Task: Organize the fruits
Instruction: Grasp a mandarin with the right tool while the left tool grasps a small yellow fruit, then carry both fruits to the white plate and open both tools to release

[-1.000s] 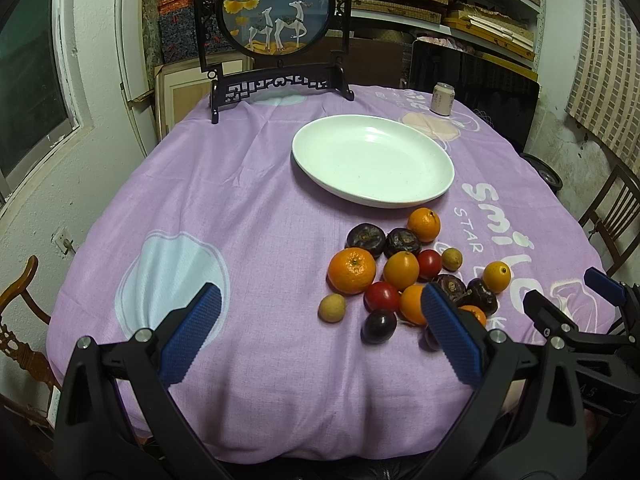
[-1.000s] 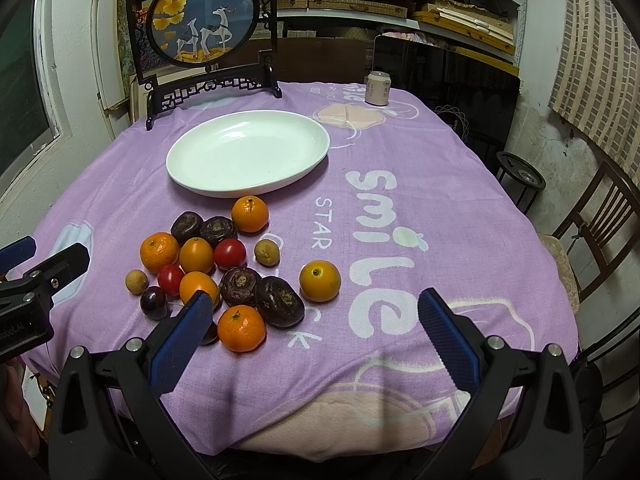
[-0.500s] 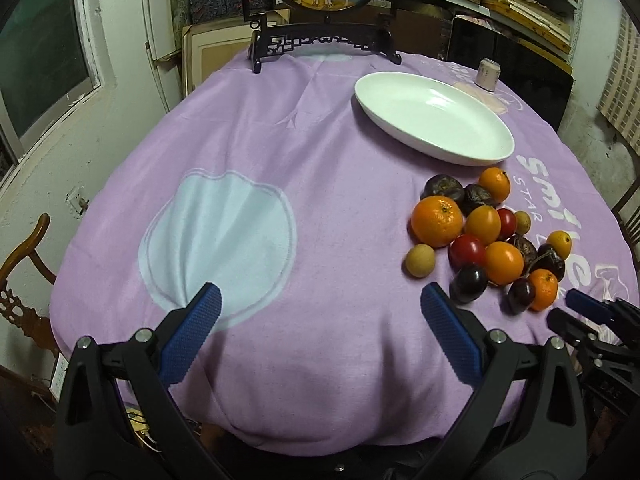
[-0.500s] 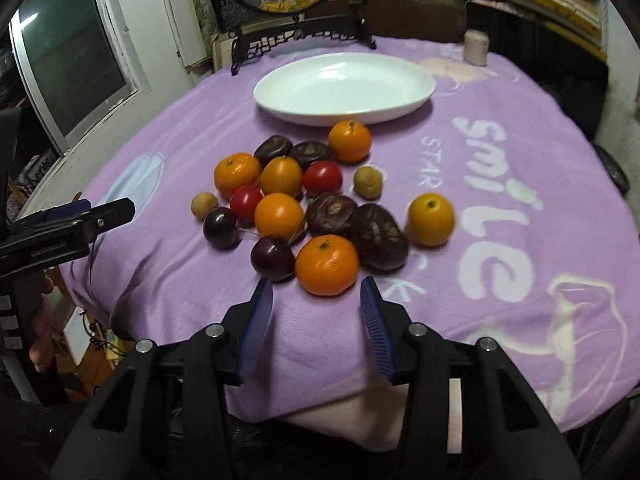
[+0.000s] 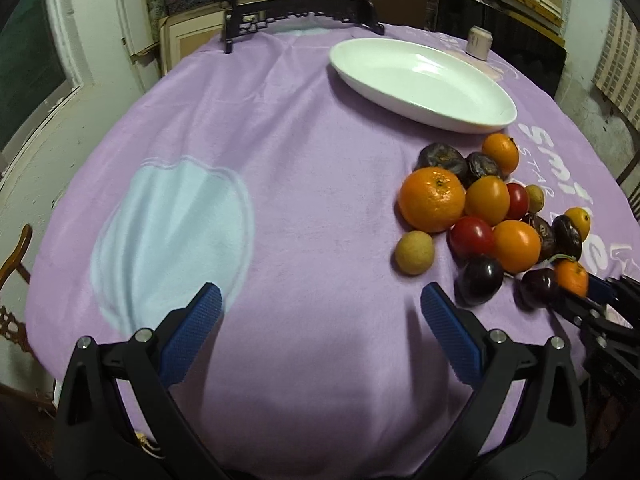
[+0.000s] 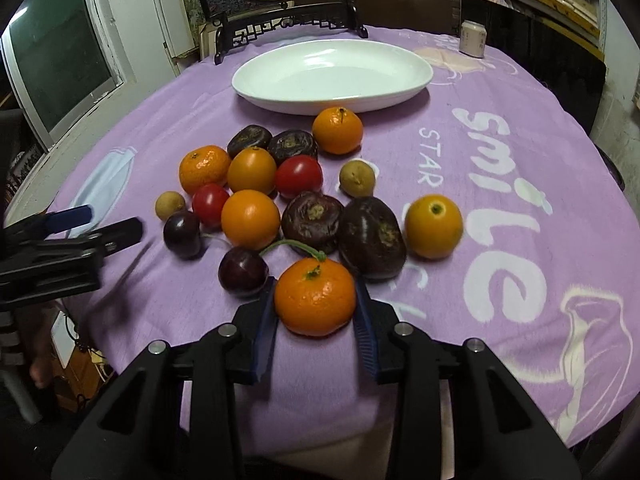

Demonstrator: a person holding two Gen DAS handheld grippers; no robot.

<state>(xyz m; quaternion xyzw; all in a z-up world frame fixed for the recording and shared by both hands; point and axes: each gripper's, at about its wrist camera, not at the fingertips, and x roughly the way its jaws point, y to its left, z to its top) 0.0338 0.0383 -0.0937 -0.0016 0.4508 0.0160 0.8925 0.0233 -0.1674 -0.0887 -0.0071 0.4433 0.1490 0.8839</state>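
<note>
A small orange mandarin [image 6: 315, 298] lies at the near edge of a fruit pile on the purple cloth. My right gripper [image 6: 316, 312] has a blue pad against each side of it, and its jaws are closing. In the left wrist view the same mandarin [image 5: 575, 276] sits at the tip of the right gripper [image 5: 596, 292]. My left gripper [image 5: 322, 304] stands open above bare cloth, left of the pile, with nothing between its fingers. The pile holds oranges, red tomatoes [image 6: 298, 176], dark plums [image 6: 243, 271] and brown-purple fruits [image 6: 372, 236]. An empty white oval plate [image 6: 332, 106] lies beyond the pile.
A framed round picture on a black stand [image 6: 280, 20] and a small can [image 6: 472, 38] stand at the table's far side. A window and white wall are on the left, shelves at the back. A wooden chair [image 5: 14, 256] stands beside the table's left edge.
Both grippers have sunk towards the table. The right gripper's jaws have gone from wide open to narrow around the near mandarin. The left gripper has stayed open and turned left of the pile.
</note>
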